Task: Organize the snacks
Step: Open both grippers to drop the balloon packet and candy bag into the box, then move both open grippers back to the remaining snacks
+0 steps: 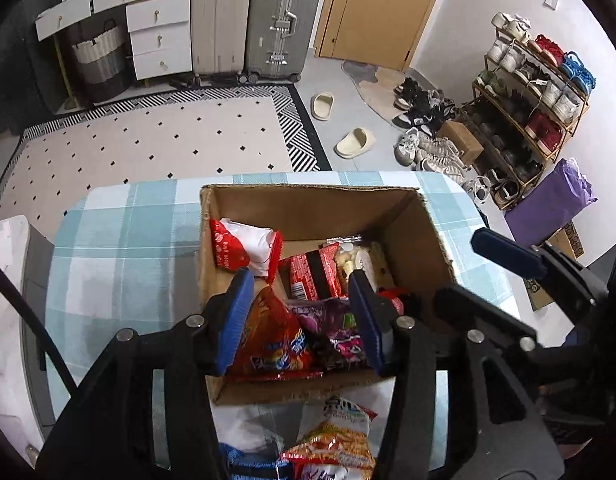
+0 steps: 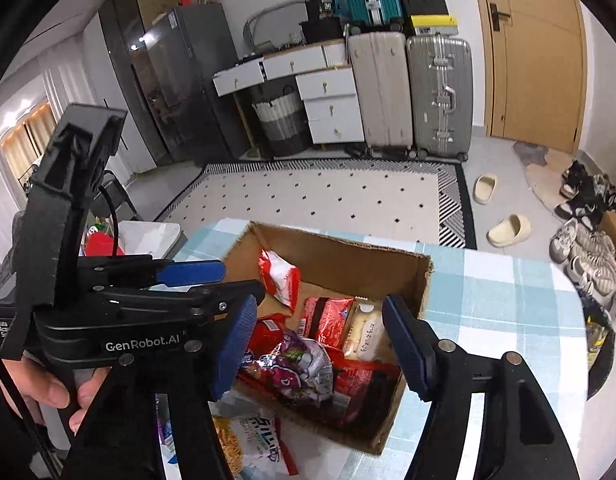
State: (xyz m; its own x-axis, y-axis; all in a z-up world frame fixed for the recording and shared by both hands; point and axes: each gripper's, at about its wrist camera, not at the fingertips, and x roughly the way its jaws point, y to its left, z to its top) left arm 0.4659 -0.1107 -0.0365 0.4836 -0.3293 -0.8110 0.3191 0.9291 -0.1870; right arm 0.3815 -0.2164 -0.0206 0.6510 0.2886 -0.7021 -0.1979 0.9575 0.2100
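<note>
Both tongs, left (image 1: 303, 316) and right (image 2: 322, 344), hung open and empty over the cardboard box (image 1: 308, 204), crammed with crinkly snack packets (image 1: 267, 344); tabletop (image 1: 127, 232) free around it.

snack bags (image 1: 332, 440) cut off by bottom edge, print unreadable

the box (image 1: 316, 208) is plain brown. it sits on a cloth (image 1: 123, 240) checked in pale blue and white. inside, 1 packet (image 1: 243, 250) is red and white, a wrapper (image 1: 314, 276) is red with a black band, a bag (image 1: 340, 328) is purple, and another bag (image 1: 275, 340) is red and orange. both grippers' pads (image 1: 233, 320) are blue on black frames. the rug (image 1: 147, 148) is cream with black dots and a black-and-white striped border. 2 slippers (image 1: 356, 142) are cream.
</note>
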